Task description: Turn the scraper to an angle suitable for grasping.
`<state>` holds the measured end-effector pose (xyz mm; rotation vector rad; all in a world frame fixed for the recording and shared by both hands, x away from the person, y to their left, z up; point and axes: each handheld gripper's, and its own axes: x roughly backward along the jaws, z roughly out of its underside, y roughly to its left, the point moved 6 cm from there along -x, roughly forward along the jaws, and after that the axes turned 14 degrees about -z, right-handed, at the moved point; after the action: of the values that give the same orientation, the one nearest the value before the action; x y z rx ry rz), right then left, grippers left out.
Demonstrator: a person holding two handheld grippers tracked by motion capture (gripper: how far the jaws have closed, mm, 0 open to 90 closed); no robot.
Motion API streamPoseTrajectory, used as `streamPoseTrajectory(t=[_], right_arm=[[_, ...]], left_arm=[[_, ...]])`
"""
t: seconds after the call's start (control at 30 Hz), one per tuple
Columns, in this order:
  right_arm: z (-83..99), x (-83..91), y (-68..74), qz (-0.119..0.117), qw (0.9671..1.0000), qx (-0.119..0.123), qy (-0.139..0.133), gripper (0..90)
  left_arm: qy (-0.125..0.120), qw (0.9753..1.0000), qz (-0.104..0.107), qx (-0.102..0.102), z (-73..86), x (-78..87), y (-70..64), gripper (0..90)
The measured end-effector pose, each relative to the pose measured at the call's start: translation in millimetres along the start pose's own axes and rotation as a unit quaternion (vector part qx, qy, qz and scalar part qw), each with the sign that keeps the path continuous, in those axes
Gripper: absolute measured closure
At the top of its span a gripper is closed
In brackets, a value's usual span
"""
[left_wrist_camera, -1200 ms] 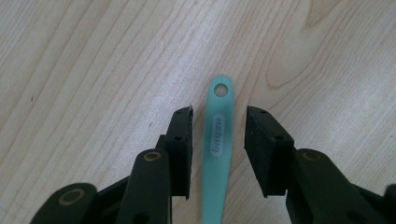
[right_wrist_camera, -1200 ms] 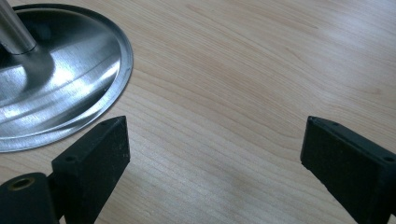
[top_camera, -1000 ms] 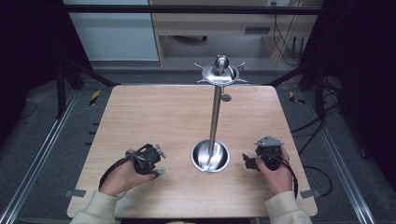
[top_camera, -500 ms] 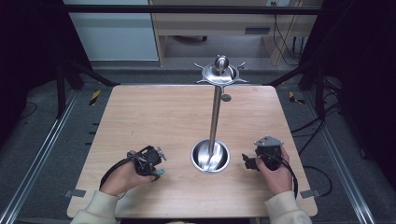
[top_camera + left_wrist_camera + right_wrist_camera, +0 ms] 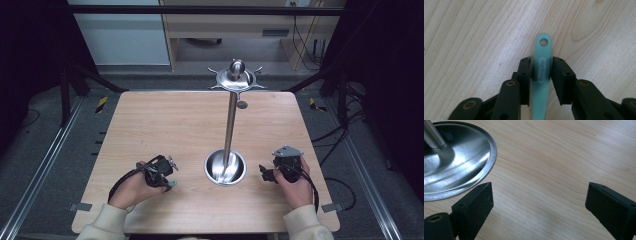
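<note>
A tall steel stand (image 5: 229, 125) rises from the near half of the wooden table (image 5: 165, 120), its round dished base (image 5: 225, 168) sitting flat on the wood and its pole carrying a hooked disc at the top. To the left of that base, a little apart from it, the person's left hand holds the left gripper (image 5: 159, 172) low over the table. Its jaws are clenched on a flat mint-green handle (image 5: 541, 75); in the left gripper view the handle runs straight up between the two black jaws, pressed on both sides, and its rounded end with a small hanging hole sticks out past the tips, just above the wood grain. From above, only a small green tip (image 5: 171, 184) peeks out beside the gripper. What lies at the handle's other end I cannot tell.

On the right of the base, close by it, the right gripper (image 5: 270, 172) sits in the other hand, jaws spread wide with bare table between them. The base's rim (image 5: 486, 170) shows just beyond its one jaw.
</note>
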<state>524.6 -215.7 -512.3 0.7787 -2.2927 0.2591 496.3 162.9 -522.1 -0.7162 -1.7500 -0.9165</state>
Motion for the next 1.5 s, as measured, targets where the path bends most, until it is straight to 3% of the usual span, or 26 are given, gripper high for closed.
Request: streamPoseTrajectory(t=[0.27, 0.47, 0.6, 0.73, 0.87, 0.9, 0.97, 1.13, 1.23, 1.27, 1.3, 1.4, 1.43, 1.5], right_arm=[[0.0, 0.0, 0.2, 0.002, 1.0000, 0.002, 0.001, 7.9], [-0.3, 0.3, 0.0, 0.000, 1.0000, 0.002, 0.000, 7.9], [-0.4, 0.4, 0.6, 0.000, 1.0000, 0.002, 0.000, 7.8], [-0.2, 0.0, 0.9, -0.001, 1.0000, 0.003, 0.002, 8.0], [-1.4, 0.3, 1.2, -0.002, 1.0000, 0.006, -0.003, 6.9], [-5.7, 2.5, 1.8, -0.002, 0.9997, 0.007, -0.022, 5.0], [-8.0, 3.6, 2.2, -0.001, 0.9995, 0.009, -0.031, 4.8], [-5.5, 1.3, 2.6, -0.001, 0.9998, 0.005, -0.019, 5.0], [-4.3, 2.3, 3.7, -0.002, 0.9999, -0.002, -0.016, 5.2], [-4.3, 2.3, 3.7, -0.002, 0.9999, -0.002, -0.016, 5.2], [-4.9, 1.3, 2.8, -0.002, 0.9999, 0.002, -0.017, 5.1], [-4.9, 1.1, 1.8, -0.001, 0.9999, 0.001, -0.017, 5.2], [-4.8, 1.7, 1.1, 0.000, 0.9999, 0.004, -0.016, 5.3], [-5.0, 2.6, 0.0, 0.006, 0.9998, 0.004, -0.019, 5.7]], left_arm=[[0.001, 0.9999, -0.010, -0.009, -1.2, 0.5, -0.2, 73.7], [-0.029, 0.9991, -0.022, 0.022, -3.1, 17.3, 10.9, 73.9], [-0.055, 0.9971, -0.035, 0.039, -3.0, 31.9, 20.4, 74.0], [-0.093, 0.9919, -0.055, 0.066, -4.0, 49.4, 29.5, 74.1], [-0.105, 0.9900, -0.061, 0.071, -3.4, 59.0, 32.7, 74.2], [-0.109, 0.9896, -0.064, 0.069, -2.6, 63.3, 35.1, 74.2], [-0.120, 0.9872, -0.072, 0.075, -0.9, 71.5, 39.9, 74.2], [-0.130, 0.9852, -0.074, 0.083, 1.1, 79.1, 42.9, 74.3], [-0.148, 0.9813, -0.081, 0.093, 0.0, 86.7, 43.5, 74.2], [-0.148, 0.9813, -0.081, 0.093, 0.0, 86.7, 43.5, 74.2], [-0.161, 0.9788, -0.082, 0.096, -1.4, 92.3, 42.7, 74.3], [-0.168, 0.9777, -0.082, 0.095, -2.5, 97.2, 41.9, 74.3], [-0.179, 0.9753, -0.086, 0.096, -4.1, 102.7, 40.8, 74.3], [-0.183, 0.9747, -0.087, 0.095, -4.6, 105.6, 39.9, 74.2]])
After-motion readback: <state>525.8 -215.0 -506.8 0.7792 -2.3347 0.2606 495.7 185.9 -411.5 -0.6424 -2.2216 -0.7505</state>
